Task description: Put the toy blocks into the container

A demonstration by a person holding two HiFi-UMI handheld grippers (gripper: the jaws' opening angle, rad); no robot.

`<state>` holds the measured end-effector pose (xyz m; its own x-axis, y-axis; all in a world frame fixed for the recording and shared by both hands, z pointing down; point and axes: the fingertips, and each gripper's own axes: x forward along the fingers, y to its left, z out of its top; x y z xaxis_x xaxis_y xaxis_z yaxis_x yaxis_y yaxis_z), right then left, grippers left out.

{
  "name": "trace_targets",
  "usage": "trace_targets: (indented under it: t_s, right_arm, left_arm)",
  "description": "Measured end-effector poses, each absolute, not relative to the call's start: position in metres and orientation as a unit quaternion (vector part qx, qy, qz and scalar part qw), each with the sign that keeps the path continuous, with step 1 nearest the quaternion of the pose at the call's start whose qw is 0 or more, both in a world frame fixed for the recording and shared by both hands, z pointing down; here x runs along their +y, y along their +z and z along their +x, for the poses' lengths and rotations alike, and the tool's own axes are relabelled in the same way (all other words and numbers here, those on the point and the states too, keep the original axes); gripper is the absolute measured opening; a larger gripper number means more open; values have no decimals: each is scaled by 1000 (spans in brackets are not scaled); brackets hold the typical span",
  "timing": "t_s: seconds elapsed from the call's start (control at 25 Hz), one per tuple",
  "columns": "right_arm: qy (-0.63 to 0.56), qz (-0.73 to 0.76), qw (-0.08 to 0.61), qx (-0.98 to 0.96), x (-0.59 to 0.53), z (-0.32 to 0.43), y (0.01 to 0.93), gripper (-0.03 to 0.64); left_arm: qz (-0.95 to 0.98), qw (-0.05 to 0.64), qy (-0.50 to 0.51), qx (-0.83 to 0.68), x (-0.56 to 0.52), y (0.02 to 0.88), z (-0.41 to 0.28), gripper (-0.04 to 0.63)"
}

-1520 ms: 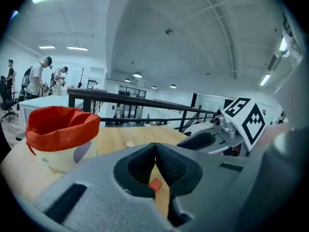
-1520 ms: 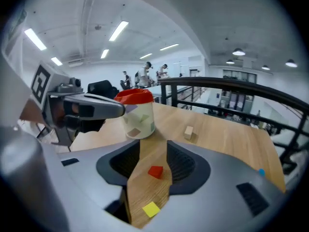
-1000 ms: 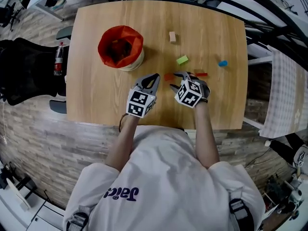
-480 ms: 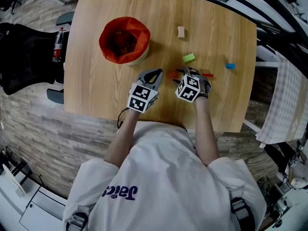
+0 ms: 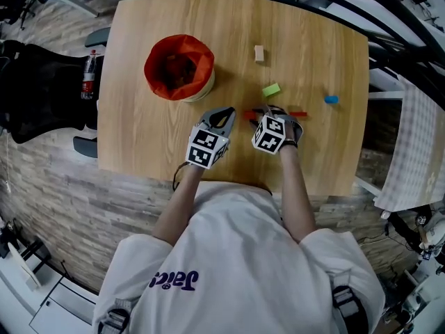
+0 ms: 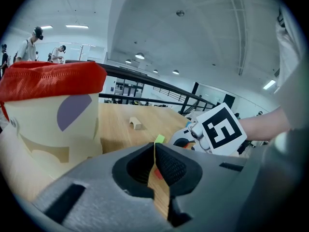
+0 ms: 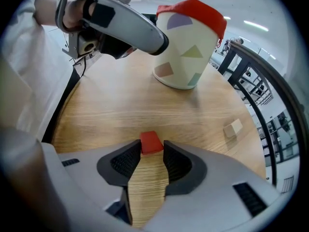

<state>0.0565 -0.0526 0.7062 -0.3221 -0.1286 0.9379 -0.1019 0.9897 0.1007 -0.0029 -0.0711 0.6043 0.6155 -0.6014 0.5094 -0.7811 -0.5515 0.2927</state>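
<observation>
Right gripper (image 7: pixel 152 154) tips just closing on small red wooden block (image 7: pixel 151 142): squeeze firmly, lift toward ten-o'clock red-rimmed cream container (image 5: pixel 200 53); left gripper (image 6: pixel 154 151) clamped empty.

Before you, the surface (image 5: pixel 313 33) is pale honey wood with fine straight grain. The container (image 7: pixel 186 47) is cream, patterned with pastel lilac, green and pink shapes, under a red fabric rim. Your blocks by colour: a red block (image 7: pixel 151 142), a lime-green block (image 5: pixel 271 89), a blue block (image 5: pixel 331 99), a pale tan block (image 5: pixel 259 53) and a thin red bar (image 5: pixel 297 114). Your shirt (image 5: pixel 236 256) is white with dark blue lettering.
</observation>
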Motion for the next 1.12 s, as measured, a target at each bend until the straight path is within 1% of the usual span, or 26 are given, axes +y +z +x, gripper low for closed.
trace_targets:
  t_s: [0.2,0.48,0.56,0.76,0.92,1.12]
  right_arm:
    - [-16,88,556,-827,-52,53,685,153]
    - [-24,154,501,-851,-66,61,629,152]
    - [-18,189,467,-864,-75,62,605,152]
    - [16,282,341,-897,-96,67,535,152]
    - [27,339,253,-906,-105,74,483,150]
    - [16,386,185,-903,-105,89,429,150]
  left_arm:
    - [868,237,176,-400,-70,585,0,11]
    - [872,216,161,-409,-72,551,3,11]
    - [874,207,148,-415,-78,535,5,11]
    - [881,183,110,-422,-89,486,11,12]
    - [888,158,80,-425,-96,447,17,11]
    - [894,126,49,-428,-98,403,24,11]
